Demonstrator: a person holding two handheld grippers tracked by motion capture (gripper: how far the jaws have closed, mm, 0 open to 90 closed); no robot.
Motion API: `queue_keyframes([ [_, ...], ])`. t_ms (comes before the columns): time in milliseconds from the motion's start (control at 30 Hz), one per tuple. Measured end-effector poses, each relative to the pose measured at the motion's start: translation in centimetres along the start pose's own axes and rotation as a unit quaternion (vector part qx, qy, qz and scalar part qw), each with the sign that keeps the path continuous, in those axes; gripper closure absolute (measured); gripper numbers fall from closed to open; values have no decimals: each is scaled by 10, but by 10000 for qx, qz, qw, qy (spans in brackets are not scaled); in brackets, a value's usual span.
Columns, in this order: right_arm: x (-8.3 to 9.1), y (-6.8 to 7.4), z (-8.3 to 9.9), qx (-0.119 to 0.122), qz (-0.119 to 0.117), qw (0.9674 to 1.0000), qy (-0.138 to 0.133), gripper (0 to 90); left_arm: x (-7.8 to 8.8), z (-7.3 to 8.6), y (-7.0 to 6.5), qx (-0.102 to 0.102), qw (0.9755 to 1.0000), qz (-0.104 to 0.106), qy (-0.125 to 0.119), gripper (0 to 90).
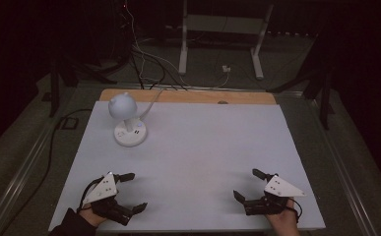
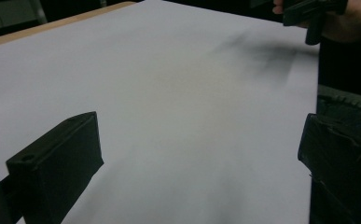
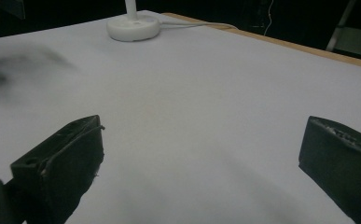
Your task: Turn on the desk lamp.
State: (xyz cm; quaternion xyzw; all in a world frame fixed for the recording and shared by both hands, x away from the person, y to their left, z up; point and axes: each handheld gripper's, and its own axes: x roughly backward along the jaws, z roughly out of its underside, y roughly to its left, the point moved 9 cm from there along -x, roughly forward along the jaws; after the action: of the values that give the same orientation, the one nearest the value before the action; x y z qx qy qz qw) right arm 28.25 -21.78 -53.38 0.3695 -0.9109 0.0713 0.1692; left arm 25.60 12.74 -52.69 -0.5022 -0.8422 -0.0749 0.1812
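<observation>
1. The bench (image 1: 203,147) has a smooth, flat, pale top that looks like a big white sheet. A strip of light brown wood (image 1: 188,96) shows along its far edge.
2. A small white lamp (image 1: 129,123) stands on the bench at the far left, well apart from both grippers. It has a round ball head, a thin stem and a flat round base that looks like smooth plastic.
3. A thin white cord (image 1: 151,105) runs from the lamp base over the far edge of the bench.
4. The left gripper (image 1: 129,191) sits low at the near left of the bench. Its black, blocky fingers are wide apart and hold nothing.
5. The right gripper (image 1: 249,184) sits at the near right. Its black fingers are wide apart too, with only bare bench between them.
6. Each gripper has a flat grey plate with three corners on top.
7. Two tiny marks sit on the lamp base. They are too small to read.
</observation>
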Motion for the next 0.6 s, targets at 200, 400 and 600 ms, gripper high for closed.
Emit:
queue_keyframes([
  [200,2,-2,-3,12,52,10000,-82,0,1,-7,2,23,10000,-8,-8,1],
  [400,4,-2,-5,-2,62,9999,-125,0,-1,-16,2,27,10000,-21,-70,1],
  [600,4,-1,-5,-10,56,9999,-127,0,-2,-28,9,-11,9996,-225,-172,1],
])
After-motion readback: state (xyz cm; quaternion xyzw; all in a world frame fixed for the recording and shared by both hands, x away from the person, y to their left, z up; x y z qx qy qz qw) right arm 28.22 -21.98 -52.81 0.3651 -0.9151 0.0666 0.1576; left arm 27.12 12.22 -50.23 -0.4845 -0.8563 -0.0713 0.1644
